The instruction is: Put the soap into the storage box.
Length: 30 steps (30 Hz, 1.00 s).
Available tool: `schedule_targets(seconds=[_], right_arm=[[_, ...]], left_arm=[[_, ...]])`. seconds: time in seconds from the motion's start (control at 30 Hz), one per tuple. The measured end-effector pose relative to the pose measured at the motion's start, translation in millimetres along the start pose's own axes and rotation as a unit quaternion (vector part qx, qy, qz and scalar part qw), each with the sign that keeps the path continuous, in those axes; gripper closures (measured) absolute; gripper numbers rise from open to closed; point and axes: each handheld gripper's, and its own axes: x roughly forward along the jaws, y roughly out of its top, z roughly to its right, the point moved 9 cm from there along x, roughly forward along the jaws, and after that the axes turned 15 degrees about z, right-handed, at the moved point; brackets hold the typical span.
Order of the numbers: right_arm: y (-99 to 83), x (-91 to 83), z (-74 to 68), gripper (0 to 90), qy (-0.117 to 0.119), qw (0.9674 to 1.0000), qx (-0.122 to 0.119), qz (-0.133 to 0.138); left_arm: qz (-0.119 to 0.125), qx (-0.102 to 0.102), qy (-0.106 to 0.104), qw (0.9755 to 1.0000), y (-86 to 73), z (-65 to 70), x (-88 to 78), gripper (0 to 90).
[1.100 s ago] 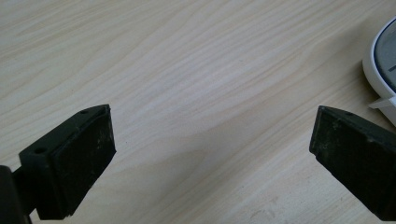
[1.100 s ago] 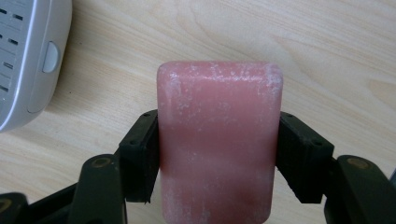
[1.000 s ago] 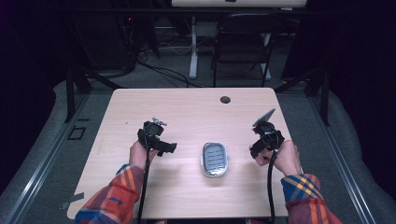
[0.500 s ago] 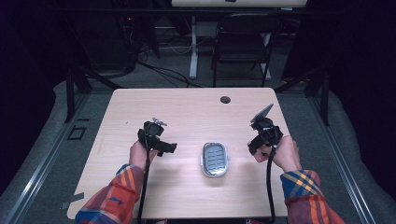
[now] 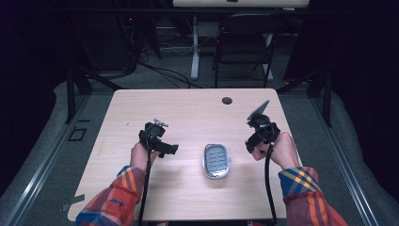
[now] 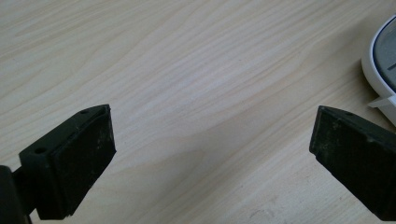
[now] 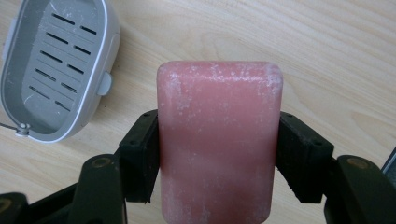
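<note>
A pink bar of soap (image 7: 217, 140) stands between the jaws of my right gripper (image 7: 217, 158), which is shut on its two long sides. A grey slotted soap dish (image 7: 28, 93) with a white rim lies empty on the table, up and to the left of the soap in the right gripper view. In the high view the soap dish (image 5: 216, 161) sits at mid table, with my right gripper (image 5: 251, 141) to its right. My left gripper (image 5: 167, 149) is held to the left of the dish. The left gripper (image 6: 210, 154) is open over bare wood, with the dish rim (image 6: 380, 70) at the right edge.
The light wooden table (image 5: 188, 113) has a small round cable hole (image 5: 227, 100) near its far edge. A dark folding chair (image 5: 244, 42) and a desk leg stand on the floor beyond the table. Cables trail from both grippers toward the near edge.
My right gripper, with the soap in it, has lifted a little and drifted slightly left and toward the far edge. The left gripper and the soap dish have stayed put.
</note>
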Motion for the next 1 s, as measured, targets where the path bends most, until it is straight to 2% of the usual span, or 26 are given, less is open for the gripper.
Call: schedule_targets(seconds=[0.27, 0.4, 0.53, 0.67, 0.73, 0.8, 0.87, 0.97, 1.0], right_arm=[[7.9, -0.3, -8.3, 37.3, 0.004, 1.0000, -0.007, 0.003], [10.7, -2.0, -11.2, 37.3, 0.009, 0.9998, -0.019, -0.006], [14.4, -1.3, -16.4, 37.3, 0.007, 0.9998, -0.019, -0.002], [17.7, -1.9, -19.6, 37.3, 0.011, 0.9995, -0.030, -0.007], [19.6, -0.9, -22.6, 37.3, 0.012, 0.9996, -0.026, -0.001], [20.9, -2.0, -23.5, 37.3, 0.012, 0.9993, -0.034, -0.009], [22.8, -1.0, -26.4, 37.3, 0.011, 0.9994, -0.032, -0.002], [24.7, -1.8, -28.8, 37.4, 0.014, 0.9990, -0.041, -0.011], [26.0, -0.1, -31.6, 37.3, 0.016, 0.9992, -0.035, -0.001]], left_arm=[[-0.001, 0.000, 0.000, 1.0000, -0.2, 0.1, 0.3, 0.0], [0.000, 0.000, -0.002, 1.0000, 0.0, 0.4, 0.2, 0.0], [-0.001, 0.001, -0.001, 1.0000, 0.0, 0.6, 0.4, 0.1], [-0.001, 0.000, -0.001, 1.0000, -0.2, 0.4, 0.5, 0.1], [-0.001, 0.001, -0.001, 1.0000, -0.1, 0.4, 0.4, 0.1], [-0.001, 0.001, -0.001, 1.0000, -0.1, 0.5, 0.5, 0.1], [-0.001, 0.001, -0.002, 1.0000, -0.1, 0.6, 0.6, 0.0], [-0.001, 0.001, -0.001, 1.0000, 0.0, 0.5, 0.4, 0.1], [0.000, 0.001, -0.001, 1.0000, 0.0, 0.5, 0.4, 0.1]])
